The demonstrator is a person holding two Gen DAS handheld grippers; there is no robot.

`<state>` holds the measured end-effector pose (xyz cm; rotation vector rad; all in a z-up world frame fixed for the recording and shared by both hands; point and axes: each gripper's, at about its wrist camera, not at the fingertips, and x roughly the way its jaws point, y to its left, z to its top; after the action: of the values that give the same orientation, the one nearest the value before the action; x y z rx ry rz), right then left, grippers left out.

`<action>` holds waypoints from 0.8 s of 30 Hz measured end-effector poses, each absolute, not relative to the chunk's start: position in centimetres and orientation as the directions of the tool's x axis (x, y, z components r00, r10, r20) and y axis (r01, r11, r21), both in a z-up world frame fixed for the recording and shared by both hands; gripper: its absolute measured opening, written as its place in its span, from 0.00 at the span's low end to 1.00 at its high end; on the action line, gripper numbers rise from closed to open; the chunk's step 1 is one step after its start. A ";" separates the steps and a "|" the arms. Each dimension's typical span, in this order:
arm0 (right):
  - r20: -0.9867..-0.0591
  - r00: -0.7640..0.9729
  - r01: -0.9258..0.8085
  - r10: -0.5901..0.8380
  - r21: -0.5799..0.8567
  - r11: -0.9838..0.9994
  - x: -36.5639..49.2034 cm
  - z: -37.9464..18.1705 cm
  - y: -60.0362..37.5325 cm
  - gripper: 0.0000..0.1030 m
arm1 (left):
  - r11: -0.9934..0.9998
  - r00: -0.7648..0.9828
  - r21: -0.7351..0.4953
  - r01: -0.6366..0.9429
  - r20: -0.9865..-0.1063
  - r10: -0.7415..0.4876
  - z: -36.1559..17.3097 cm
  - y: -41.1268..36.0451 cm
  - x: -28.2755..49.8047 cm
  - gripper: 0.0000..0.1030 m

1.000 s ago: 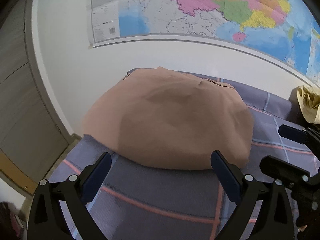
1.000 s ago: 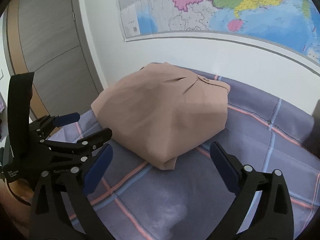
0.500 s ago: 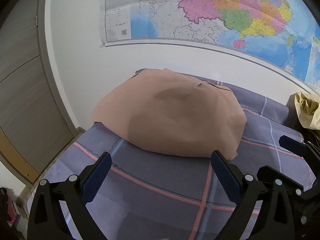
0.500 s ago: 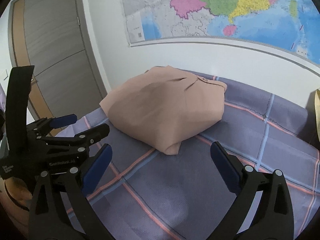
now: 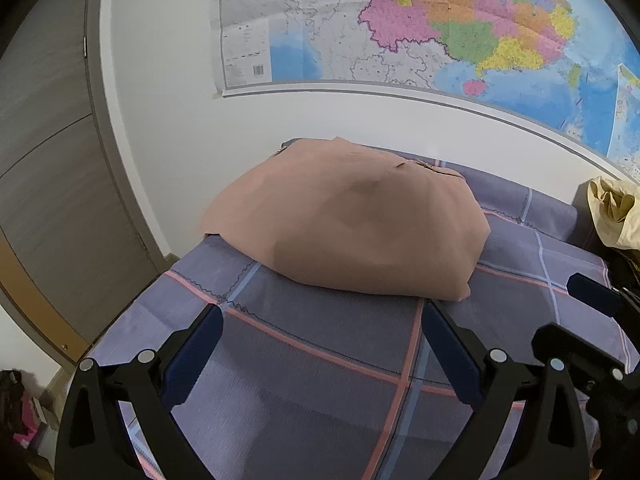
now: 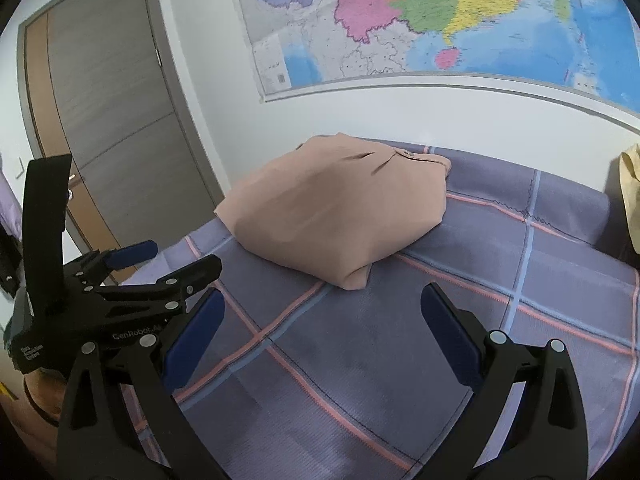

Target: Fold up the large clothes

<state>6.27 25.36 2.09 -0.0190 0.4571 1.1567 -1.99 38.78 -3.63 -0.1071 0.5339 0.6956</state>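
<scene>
The folded garment (image 5: 352, 224) is lying as a compact tan bundle on the bed (image 5: 320, 344), toward the far edge by the wall and nearer the bed's left corner, one corner of the cloth reaching that left edge. Across the last second it is shrinking in both views: the two grippers are drawing back from it toward the near edge, so more of the plaid sheet is showing between the jaws and the bundle. Nothing on the bundle itself is shifting. I judge that the folding of this piece is finished and the person is pulling away from it, perhaps toward another garment.

The left gripper (image 5: 320, 344) is hovering over bare sheet with its jaws spread wide and empty; the right gripper (image 6: 320, 332) is doing the same just beside it, jaws released, gripping nothing.

The layers under the bundle are staying hidden, so how neat the fold is underneath cannot be told. A small dark detail near its far seam is too small to identify. A pale yellow cloth (image 5: 616, 216) at the right edge is being cut off by the frame, and the near edge of the bed is out of sight behind the grippers.
</scene>
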 end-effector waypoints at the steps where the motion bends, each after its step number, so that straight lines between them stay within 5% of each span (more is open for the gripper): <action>1: -0.357 0.325 -0.884 0.876 0.213 0.415 6.1 2.1 25.2 0.94 | 0.767 0.640 0.082 -0.637 -0.499 0.585 -3.6 38.7 -2.1 0.93; 24: -0.353 0.319 -0.899 0.879 0.181 0.399 4.4 2.5 23.7 0.94 | 0.768 0.654 0.075 -0.636 -0.476 0.588 -2.7 37.3 -3.6 0.93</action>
<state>4.37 23.69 2.45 -0.0522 0.4294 1.1699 -3.58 37.33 -2.67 -0.1009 0.5028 0.6956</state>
